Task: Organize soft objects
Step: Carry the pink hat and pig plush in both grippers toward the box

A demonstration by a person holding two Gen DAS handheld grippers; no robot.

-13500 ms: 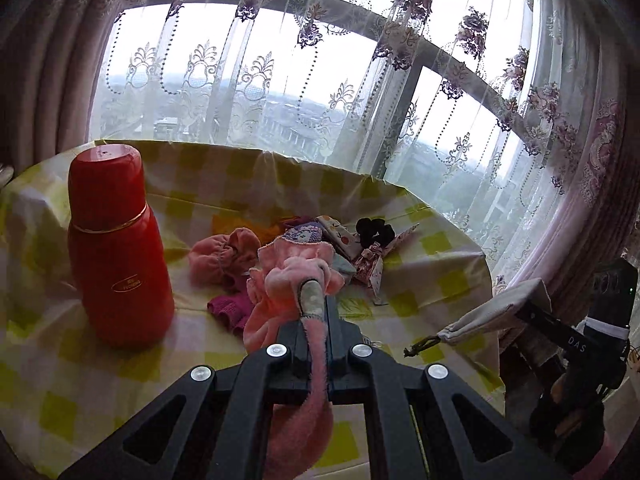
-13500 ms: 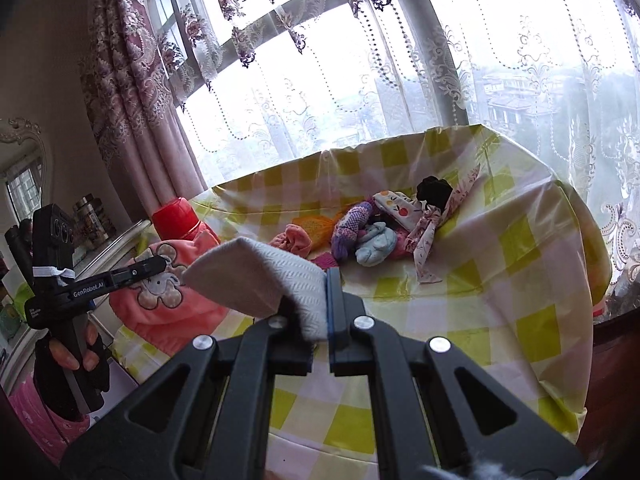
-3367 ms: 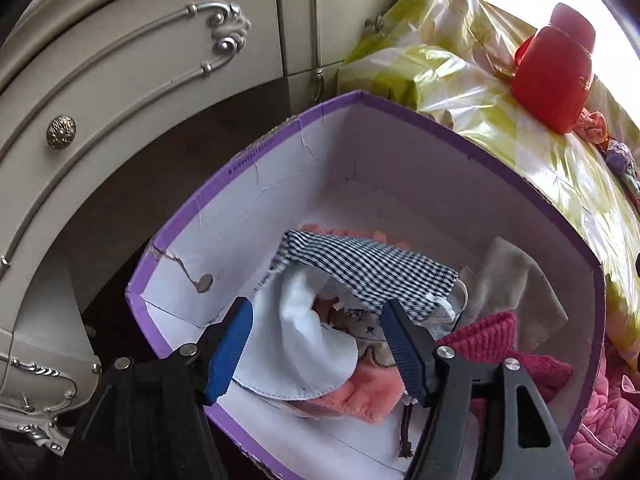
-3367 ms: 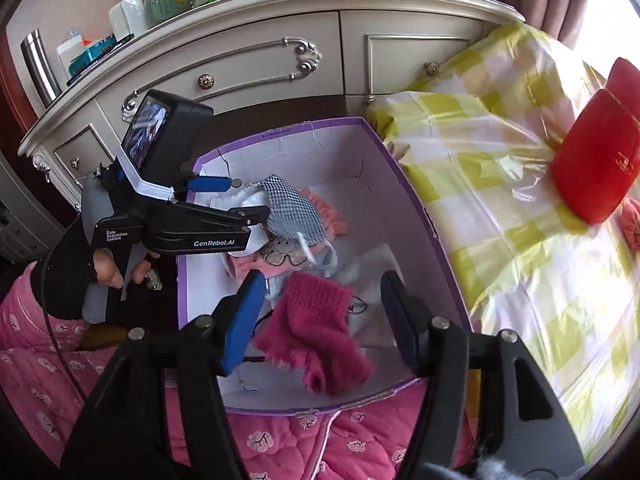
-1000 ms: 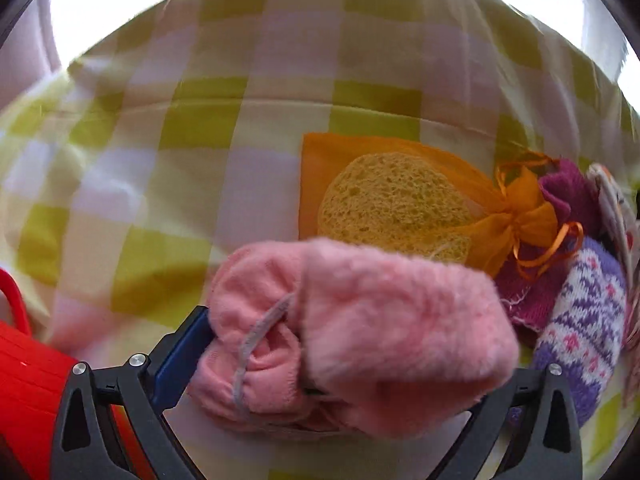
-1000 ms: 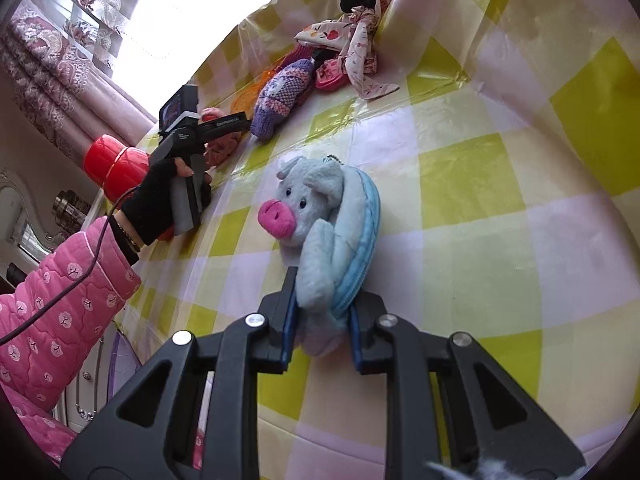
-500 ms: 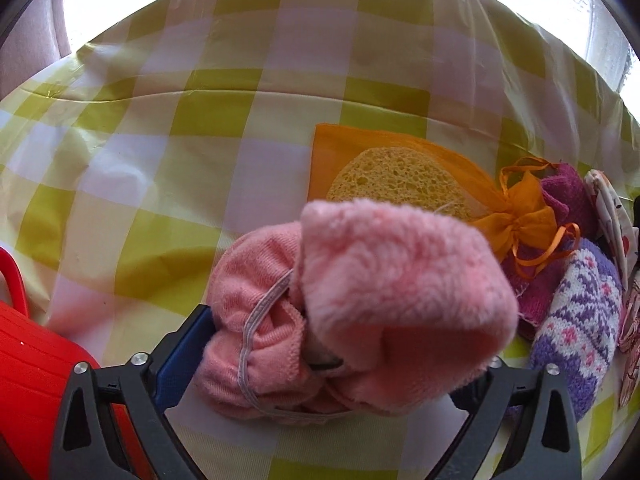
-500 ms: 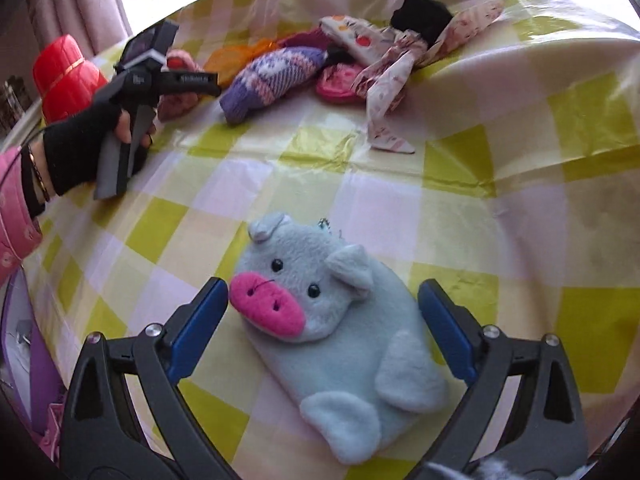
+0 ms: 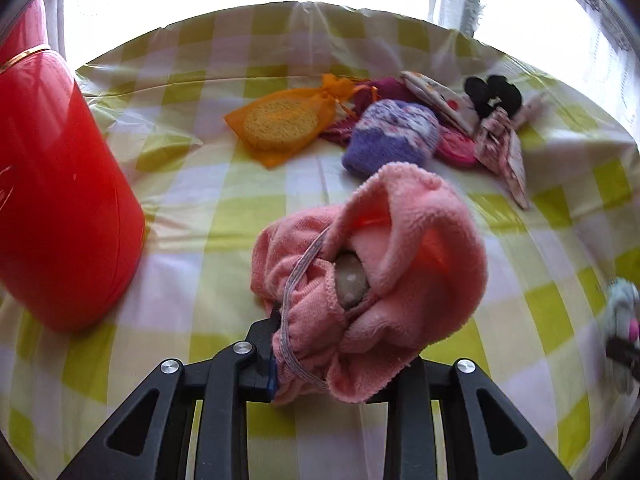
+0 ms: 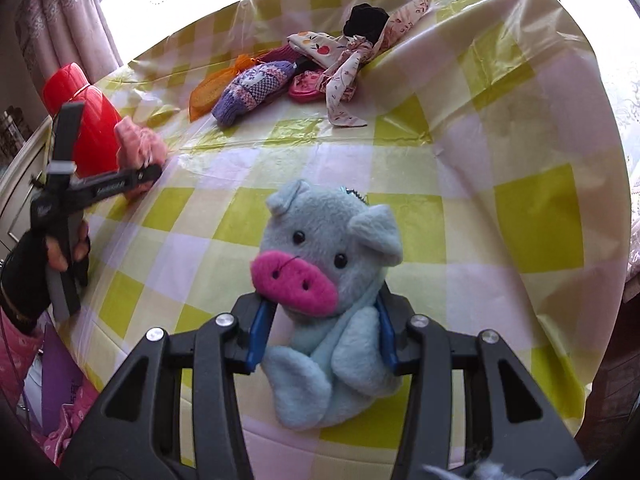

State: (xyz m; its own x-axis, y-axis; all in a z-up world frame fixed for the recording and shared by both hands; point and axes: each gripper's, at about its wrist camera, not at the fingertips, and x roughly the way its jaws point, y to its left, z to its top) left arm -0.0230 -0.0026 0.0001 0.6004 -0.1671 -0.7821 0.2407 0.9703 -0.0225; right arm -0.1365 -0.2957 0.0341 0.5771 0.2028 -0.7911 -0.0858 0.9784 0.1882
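My left gripper (image 9: 340, 356) is shut on a pink fleece bundle (image 9: 400, 256) and holds it above the checked tablecloth (image 9: 192, 208). It also shows in the right wrist view (image 10: 138, 142), held by the left gripper (image 10: 148, 174). My right gripper (image 10: 320, 340) is shut on a light blue plush pig (image 10: 332, 280) with a pink snout, lifted over the table. A pile of soft things lies at the far side: an orange mesh bag with a sponge (image 9: 280, 120), a purple knitted mitten (image 9: 392, 140), a floral cloth (image 9: 504, 144) and a black scrunchie (image 9: 492, 92).
A red thermos (image 9: 52, 184) stands at the left of the table, beside the pink bundle. The purple box (image 10: 60, 364) sits below the table's near left edge. A white dresser (image 10: 16, 176) and curtains lie beyond.
Both grippers were open around their objects half a second ago. Now each has closed and lifted: the left on the pink bundle, pulled back from the pile, the right on the plush pig.
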